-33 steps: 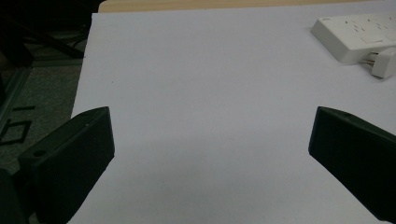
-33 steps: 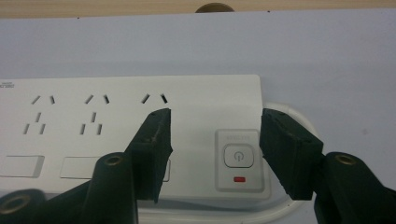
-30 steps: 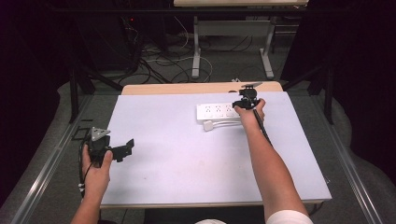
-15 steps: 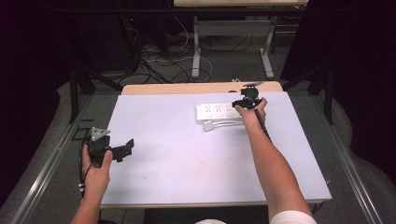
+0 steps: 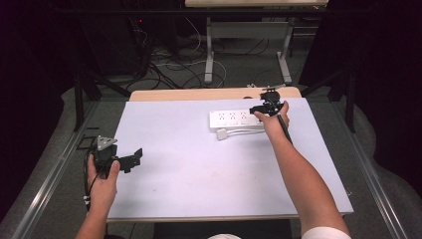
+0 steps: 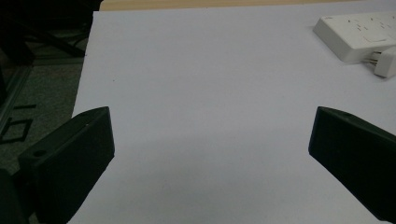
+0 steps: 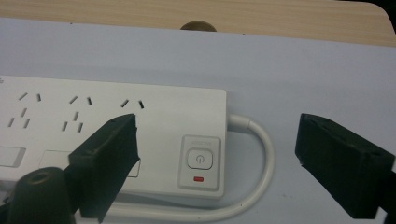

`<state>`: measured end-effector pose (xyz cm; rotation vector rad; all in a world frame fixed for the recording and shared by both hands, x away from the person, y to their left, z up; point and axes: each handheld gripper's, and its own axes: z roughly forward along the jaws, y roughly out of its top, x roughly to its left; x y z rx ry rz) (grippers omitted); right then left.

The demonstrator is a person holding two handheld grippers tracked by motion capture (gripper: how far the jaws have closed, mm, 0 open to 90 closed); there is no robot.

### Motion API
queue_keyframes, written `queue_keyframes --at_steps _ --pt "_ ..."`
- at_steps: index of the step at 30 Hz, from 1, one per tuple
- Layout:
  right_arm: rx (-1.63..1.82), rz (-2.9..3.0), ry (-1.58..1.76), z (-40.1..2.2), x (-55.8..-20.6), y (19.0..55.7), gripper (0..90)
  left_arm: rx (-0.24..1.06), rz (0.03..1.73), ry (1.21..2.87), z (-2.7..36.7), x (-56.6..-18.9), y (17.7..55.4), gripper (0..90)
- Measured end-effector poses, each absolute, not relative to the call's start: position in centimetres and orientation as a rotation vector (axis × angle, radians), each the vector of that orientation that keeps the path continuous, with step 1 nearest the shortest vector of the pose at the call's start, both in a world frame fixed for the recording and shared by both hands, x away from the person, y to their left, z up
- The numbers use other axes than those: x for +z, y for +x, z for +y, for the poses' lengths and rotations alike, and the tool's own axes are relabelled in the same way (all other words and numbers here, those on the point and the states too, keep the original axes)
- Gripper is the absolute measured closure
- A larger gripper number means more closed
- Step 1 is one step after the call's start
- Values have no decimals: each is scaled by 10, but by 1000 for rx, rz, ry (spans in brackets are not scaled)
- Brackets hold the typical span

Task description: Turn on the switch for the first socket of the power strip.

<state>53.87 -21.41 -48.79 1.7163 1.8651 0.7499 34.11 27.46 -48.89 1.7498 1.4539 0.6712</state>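
Observation:
A white power strip (image 5: 234, 119) lies at the far right of the white table top (image 5: 199, 174), with its white plug (image 5: 222, 133) and cable curled in front of it. My right gripper (image 5: 263, 107) hovers over the strip's right end. In the right gripper view its jaws (image 7: 219, 158) stand apart on either side of the strip's switch end (image 7: 201, 158). They have just been opening, and the pads do not press on the strip. My left gripper (image 5: 132, 160) is open at the table's left edge with nothing between its fingers (image 6: 74, 158). From there the strip (image 6: 359, 35) is far off.
A strip of bare wooden table (image 5: 209, 93) with a cable hole (image 7: 198, 25) runs along the far edge. Behind the table are metal table legs and floor cables (image 5: 199, 64). A metal rail (image 5: 45, 184) runs along the left side.

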Motion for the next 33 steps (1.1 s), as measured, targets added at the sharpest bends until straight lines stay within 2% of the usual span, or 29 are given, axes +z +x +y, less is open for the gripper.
queue_keyframes --at_steps 9,33 --pt "755 1912 1674 -217 -479 529 0 675 1453 1744 274 -489 341 3" --pt "942 1933 1592 -239 -452 465 0 676 1451 1745 273 -488 341 3"
